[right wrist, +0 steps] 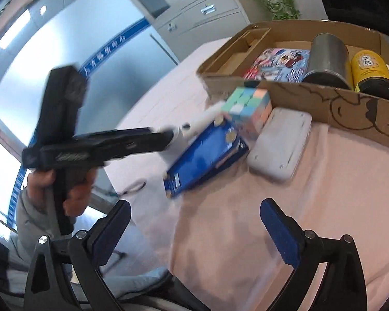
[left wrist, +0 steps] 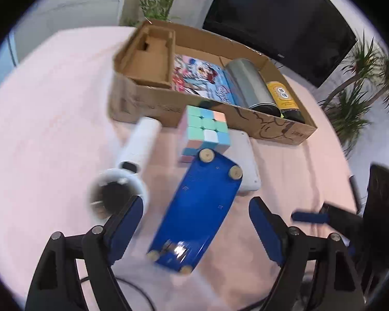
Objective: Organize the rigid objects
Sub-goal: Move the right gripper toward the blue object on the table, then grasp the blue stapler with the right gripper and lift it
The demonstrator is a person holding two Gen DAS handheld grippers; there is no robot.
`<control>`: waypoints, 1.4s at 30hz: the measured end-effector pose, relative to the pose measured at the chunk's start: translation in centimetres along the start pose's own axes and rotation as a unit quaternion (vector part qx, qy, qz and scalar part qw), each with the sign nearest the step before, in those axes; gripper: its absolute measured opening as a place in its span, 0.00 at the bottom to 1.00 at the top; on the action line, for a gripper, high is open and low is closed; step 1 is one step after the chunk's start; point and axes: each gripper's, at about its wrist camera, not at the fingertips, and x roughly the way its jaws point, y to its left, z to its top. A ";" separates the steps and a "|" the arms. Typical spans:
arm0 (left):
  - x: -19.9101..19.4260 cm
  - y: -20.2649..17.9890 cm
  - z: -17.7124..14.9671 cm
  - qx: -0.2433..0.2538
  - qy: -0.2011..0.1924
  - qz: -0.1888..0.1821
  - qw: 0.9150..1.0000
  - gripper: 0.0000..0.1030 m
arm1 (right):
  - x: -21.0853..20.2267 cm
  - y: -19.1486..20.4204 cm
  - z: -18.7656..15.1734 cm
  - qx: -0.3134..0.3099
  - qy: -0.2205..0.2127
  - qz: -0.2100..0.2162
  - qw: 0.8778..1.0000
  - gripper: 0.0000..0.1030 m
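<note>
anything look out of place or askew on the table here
Yes. The blue case lies upside down, feet up, one end propped on the puzzle cube so it tilts. A white hair dryer and white box crowd against them, all outside the cardboard box.

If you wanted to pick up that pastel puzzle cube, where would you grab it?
Grip the puzzle cube across two opposite flat side faces, coming down from above. Its top stands clear, while the blue case leans on its near side and the cardboard box crowds behind.
</note>
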 end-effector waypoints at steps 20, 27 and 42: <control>6.4 -6.7 -1.1 0.026 0.127 -0.093 0.987 0.76 | -2.4 -3.3 -3.7 0.064 -0.015 -0.023 0.998 0.98; 5.7 -6.5 -3.5 -0.083 0.107 -0.140 0.981 0.76 | -2.7 -1.6 -4.9 0.042 -0.023 -0.018 0.999 0.98; 1.3 -3.5 -5.2 -0.120 0.002 -0.127 0.985 0.77 | 4.2 3.0 -6.2 -0.038 0.007 -0.167 0.985 0.52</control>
